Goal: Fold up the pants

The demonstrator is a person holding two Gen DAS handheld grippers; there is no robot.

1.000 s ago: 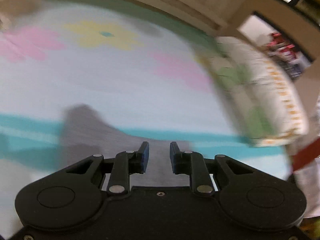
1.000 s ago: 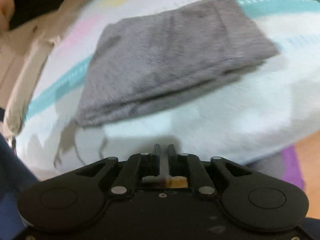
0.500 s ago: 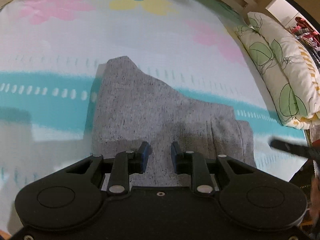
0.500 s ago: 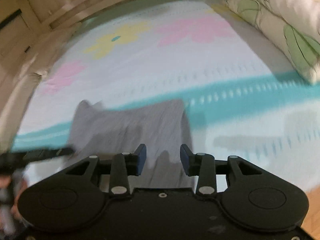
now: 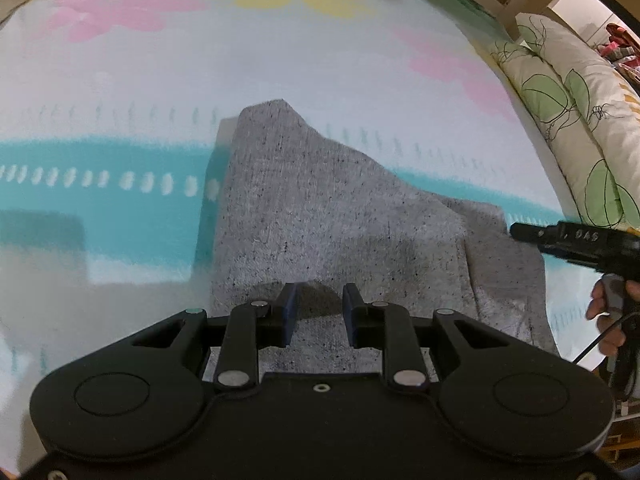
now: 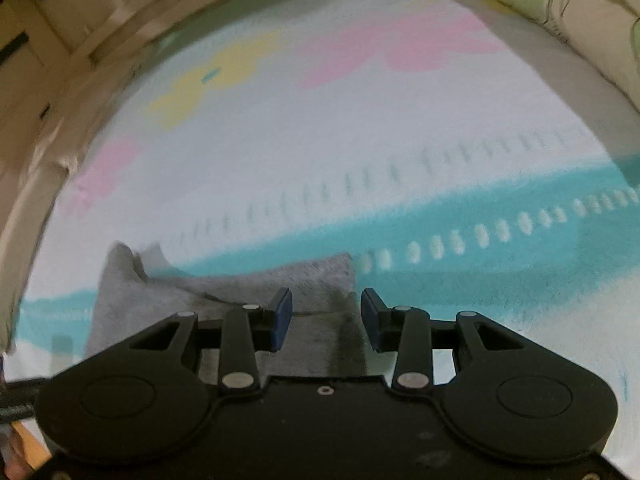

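Both grippers stood apart and held nothing. Left gripper [image 5: 319, 316] hovered just over the near edge of the gray pants [image 5: 340, 216], its blue pads spread a little with only cloth showing beneath the gap, no fabric pinched. Right gripper [image 6: 326, 320] had its pads wider apart, poised above the right-hand end of the pants [image 6: 224, 292]; that view was smeared, so whether the pads brushed the cloth could not be told.

From the left view the right-hand tool [image 5: 576, 240] reached in from the side toward the far right corner, with part of a hand [image 5: 612, 312] behind it. The two tools seemed to be placed one at each end of the near edge, probably so that the edge could be lifted evenly for a further fold.

The pants lay already doubled on the bedsheet [image 5: 120, 92], across its teal stripe. Their long axis ran roughly left to right along that stripe, with one peaked corner pointing away toward the flower print. Pillows [image 5: 568, 92] lined the right side.
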